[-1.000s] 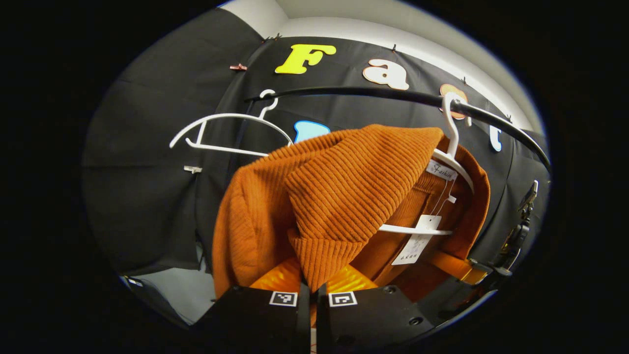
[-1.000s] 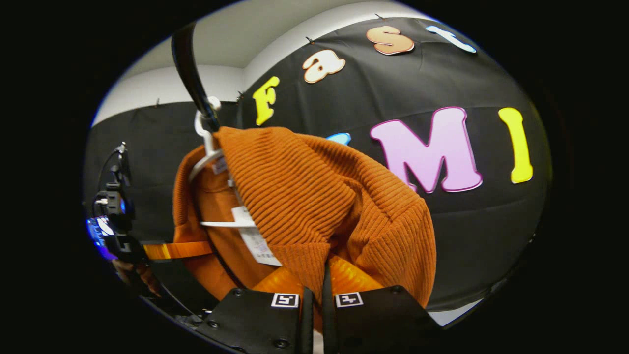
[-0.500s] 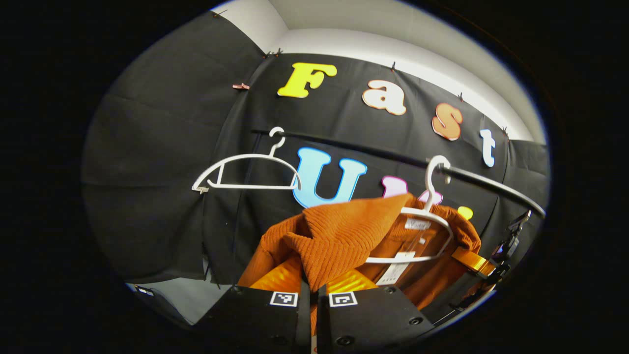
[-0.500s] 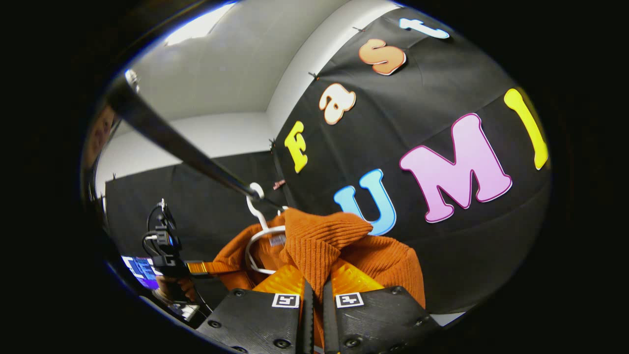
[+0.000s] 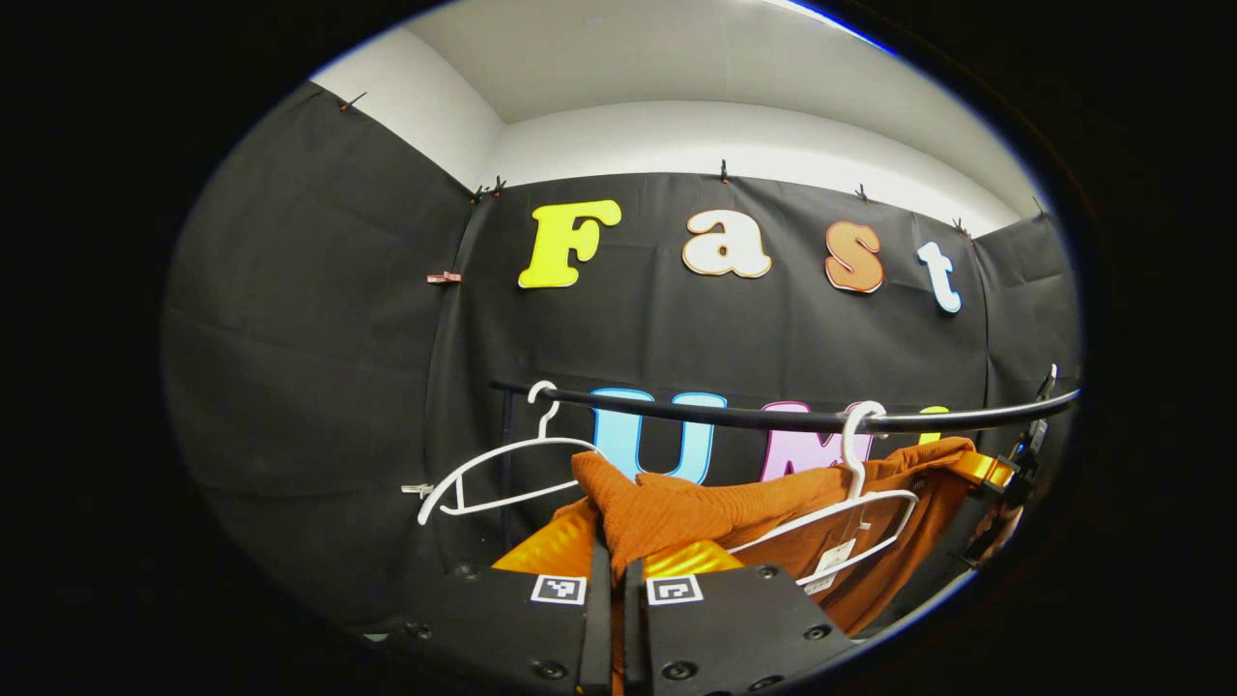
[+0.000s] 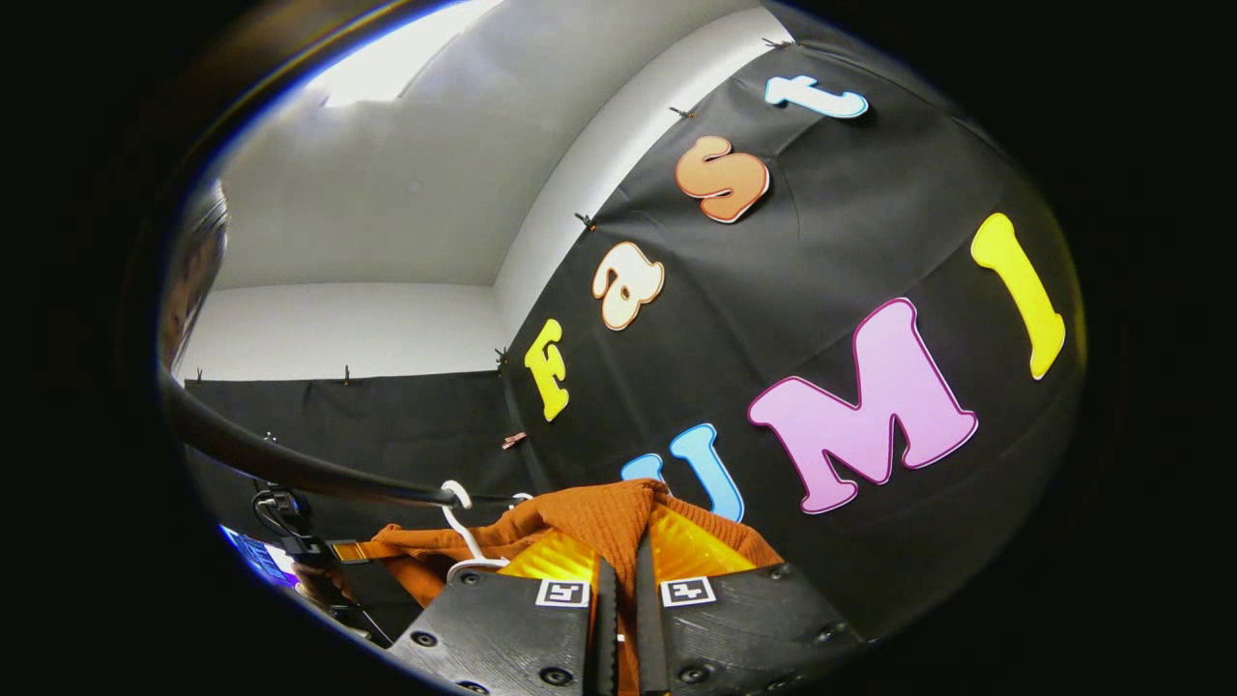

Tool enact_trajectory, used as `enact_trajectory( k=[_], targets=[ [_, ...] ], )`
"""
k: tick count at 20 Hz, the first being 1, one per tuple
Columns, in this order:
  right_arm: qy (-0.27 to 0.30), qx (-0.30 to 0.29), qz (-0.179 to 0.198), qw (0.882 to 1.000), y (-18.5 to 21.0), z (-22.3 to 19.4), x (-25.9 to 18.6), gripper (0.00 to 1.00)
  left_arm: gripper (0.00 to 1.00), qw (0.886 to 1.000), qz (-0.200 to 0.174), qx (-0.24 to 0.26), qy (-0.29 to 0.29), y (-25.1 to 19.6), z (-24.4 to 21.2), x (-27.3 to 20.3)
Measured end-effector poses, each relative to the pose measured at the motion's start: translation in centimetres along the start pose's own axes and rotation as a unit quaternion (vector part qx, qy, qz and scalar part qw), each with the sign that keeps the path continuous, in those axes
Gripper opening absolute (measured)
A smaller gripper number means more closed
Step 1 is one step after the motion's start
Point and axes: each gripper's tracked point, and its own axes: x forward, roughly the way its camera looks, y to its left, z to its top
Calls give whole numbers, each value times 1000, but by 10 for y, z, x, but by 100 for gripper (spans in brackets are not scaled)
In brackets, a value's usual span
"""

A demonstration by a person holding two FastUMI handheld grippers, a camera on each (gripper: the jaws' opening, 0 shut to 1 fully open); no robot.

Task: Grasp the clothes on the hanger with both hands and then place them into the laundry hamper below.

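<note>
Along the black rail (image 5: 773, 418), left gripper view: one bare white hanger (image 5: 503, 474) hooked near the rail's left end; a second white hanger (image 5: 850, 512) hooked toward the right, with the orange ribbed sweater (image 5: 696, 503) draped around it and a paper tag (image 5: 829, 563) dangling beneath. Sweater position: bunched below the rail, its near fold drawn down to the left gripper (image 5: 611, 570). Fingers: clenched on that fold, cloth pinched between the amber pads (image 5: 676, 559), almost no gap. At the rail's right end, the other gripper (image 5: 1005, 478) with its amber pad against the sweater's far shoulder.

Right gripper view: the same rail (image 6: 290, 464) crossing the lower left, the second hanger's hook (image 6: 459, 507) over it. Sweater (image 6: 599, 512) lying just behind the right gripper (image 6: 618, 580), a fold rising between the amber pads (image 6: 691, 546). Fingers: closed on the knit, both pressing. The left gripper's body (image 6: 300, 551) at lower left, against the sweater's other side.

Step in hand, by judgement: both grasps made, garment being drawn off its hanger; hanger apparently still inside the cloth. Hamper: position not established from these views.

Next move calls for: pulling both ends clear of the hanger arms without unhooking it, then lowering together and letting go over the hamper. Risk: knit snagging on a hanger tip.
</note>
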Motion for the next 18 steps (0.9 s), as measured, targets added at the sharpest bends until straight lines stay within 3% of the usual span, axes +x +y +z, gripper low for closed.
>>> enact_trajectory(
  k=[5, 6, 7, 11, 14, 15, 18],
  targets=[
    [8, -35, -13, 999, -9, -7, 17, 12, 8, 998, 1, 16, 62, 34, -38, 32],
    [11, -51, -21, 998, -17, -8, 21, 17, 8, 997, -10, 15, 74, 36, -47, 43],
    [19, -61, -32, 997, -27, -13, 24, 12, 8, 996, -27, 10, 82, 34, -57, 52],
    [55, -74, -82, 992, -64, -43, 19, 12, 9, 988, -77, -10, 136, 30, -111, 80],
    [77, -49, -86, 992, -79, -72, 11, 8, 9, 980, -84, -48, 172, 41, -151, 90],
    [84, -32, -81, 993, -80, -80, 11, 12, 8, 977, -91, -79, 179, 40, -161, 90],
    [134, -29, -113, 984, -106, -120, 0, 12, 8, 970, -77, -106, 207, 36, -204, 85]
  ],
)
